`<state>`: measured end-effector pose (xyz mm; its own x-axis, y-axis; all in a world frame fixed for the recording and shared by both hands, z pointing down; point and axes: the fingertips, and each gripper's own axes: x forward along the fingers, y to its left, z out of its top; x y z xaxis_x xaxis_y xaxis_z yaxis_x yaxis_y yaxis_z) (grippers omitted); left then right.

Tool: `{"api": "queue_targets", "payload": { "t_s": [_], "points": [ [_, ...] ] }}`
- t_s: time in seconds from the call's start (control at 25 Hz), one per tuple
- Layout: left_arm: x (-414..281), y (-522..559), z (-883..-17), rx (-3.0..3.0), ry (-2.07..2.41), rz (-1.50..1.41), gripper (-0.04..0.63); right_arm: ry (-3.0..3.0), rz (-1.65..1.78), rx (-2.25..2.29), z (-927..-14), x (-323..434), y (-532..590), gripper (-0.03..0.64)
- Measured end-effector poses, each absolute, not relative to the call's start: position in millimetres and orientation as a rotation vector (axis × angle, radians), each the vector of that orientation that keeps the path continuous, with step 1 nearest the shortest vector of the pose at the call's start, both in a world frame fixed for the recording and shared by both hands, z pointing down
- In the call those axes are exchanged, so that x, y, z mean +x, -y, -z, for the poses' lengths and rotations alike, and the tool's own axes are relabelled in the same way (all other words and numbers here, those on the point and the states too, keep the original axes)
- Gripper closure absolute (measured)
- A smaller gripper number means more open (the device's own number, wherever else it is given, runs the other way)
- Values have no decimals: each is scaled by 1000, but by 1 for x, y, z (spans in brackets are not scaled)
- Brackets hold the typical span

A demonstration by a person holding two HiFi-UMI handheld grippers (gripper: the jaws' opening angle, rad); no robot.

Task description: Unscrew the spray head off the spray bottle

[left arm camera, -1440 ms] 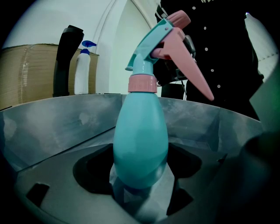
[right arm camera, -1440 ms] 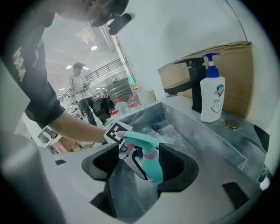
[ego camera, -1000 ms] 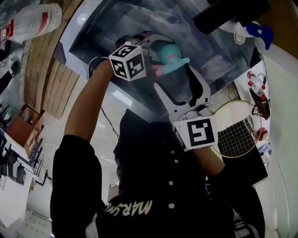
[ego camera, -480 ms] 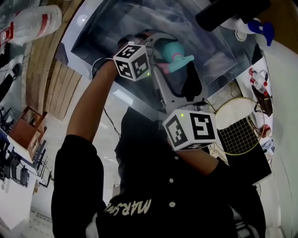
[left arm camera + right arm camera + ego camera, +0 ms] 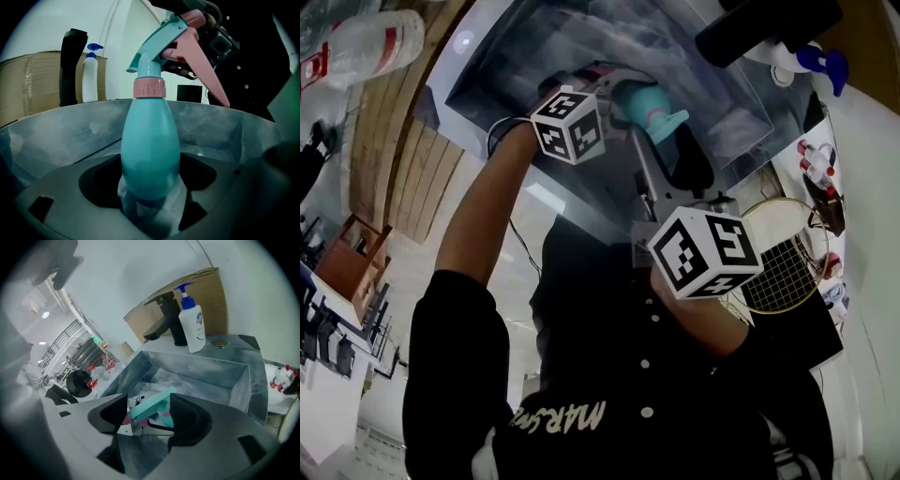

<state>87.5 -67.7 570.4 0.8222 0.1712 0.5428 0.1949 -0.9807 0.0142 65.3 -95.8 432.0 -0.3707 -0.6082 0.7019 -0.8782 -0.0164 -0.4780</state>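
The unscrewing looks barely begun — the left gripper [image 5: 150,208] clamps the spray bottle [image 5: 150,150] by its base over the sink [image 5: 234,376], pink collar [image 5: 149,88] still seated, while the right gripper [image 5: 151,422] jaws, just closing, press on the spray head [image 5: 151,408] between them

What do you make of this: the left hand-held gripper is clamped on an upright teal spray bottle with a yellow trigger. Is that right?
Not quite. The left hand-held gripper is clamped on the upright teal spray bottle, but the trigger is pink, not yellow. The left gripper view shows this plainly.
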Motion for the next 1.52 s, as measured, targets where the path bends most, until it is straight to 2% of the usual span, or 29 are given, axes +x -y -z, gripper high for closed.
{"api": "queue_targets", "payload": {
  "t_s": [0.08,0.4,0.76,0.92,1.0,1.12,1.28,1.52],
  "points": [
    [87,67,-570,-2954,309,877,213,2016,-1287,1470,-432,63,95,348],
    [87,69,-571,-2961,303,879,213,2309,-1012,863,-431,56,92,334],
    [86,68,-571,-2949,298,890,213,2402,-572,229,-422,48,80,360],
    [86,67,-571,-2943,291,894,213,2462,-564,336,-414,49,84,330],
    [86,67,-571,-2947,288,894,213,2527,-616,497,-405,55,88,279],
    [86,68,-571,-2952,287,892,213,2588,-674,847,-396,66,90,258],
    [86,69,-571,-2962,283,886,213,2463,-537,1179,-409,68,81,249],
    [87,69,-571,-2964,272,884,213,2273,-502,1297,-451,60,87,253]
  ]
}}
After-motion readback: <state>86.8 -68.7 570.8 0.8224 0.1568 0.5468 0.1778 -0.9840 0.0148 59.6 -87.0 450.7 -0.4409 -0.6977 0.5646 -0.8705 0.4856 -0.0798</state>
